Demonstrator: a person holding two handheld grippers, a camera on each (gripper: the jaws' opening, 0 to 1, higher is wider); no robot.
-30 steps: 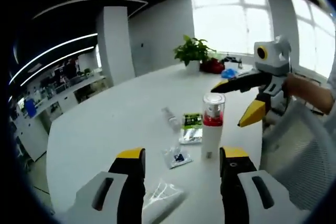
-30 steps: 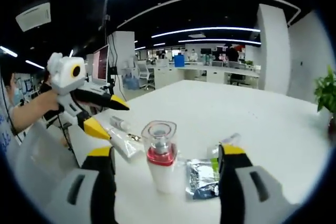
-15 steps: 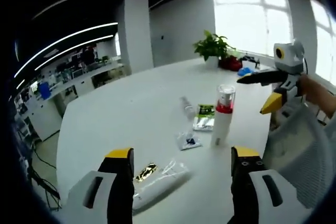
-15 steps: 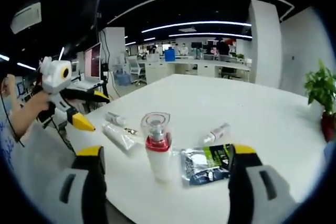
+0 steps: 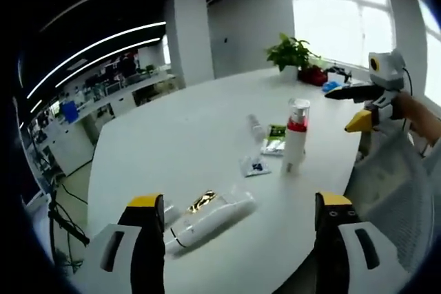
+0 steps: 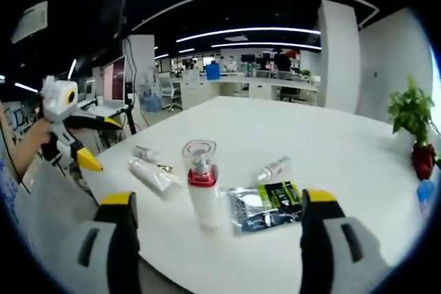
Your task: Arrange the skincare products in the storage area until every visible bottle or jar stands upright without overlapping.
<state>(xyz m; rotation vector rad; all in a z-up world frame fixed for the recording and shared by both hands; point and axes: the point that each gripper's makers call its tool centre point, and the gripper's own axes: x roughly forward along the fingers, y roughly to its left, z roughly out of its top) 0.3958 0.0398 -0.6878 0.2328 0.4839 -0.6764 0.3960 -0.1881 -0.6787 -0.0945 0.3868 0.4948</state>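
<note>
Standing upright, a white clear-capped pump bottle beside glossy sachets; both grippers' jaws spread wide

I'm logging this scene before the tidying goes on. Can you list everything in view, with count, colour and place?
Table: one, white, under everything.
Pump bottle: one, white with red collar and clear cap, upright, centre.
Tube: one, white, lying near the left gripper.
Small bottle: one, clear and white, lying behind the sachets.
Sachets: a few, green, black and silver, flat beside the pump bottle.
Potted plant: one, green, far edge.
Left gripper: yellow-tipped, open.
Right gripper: yellow-tipped, open.
</note>
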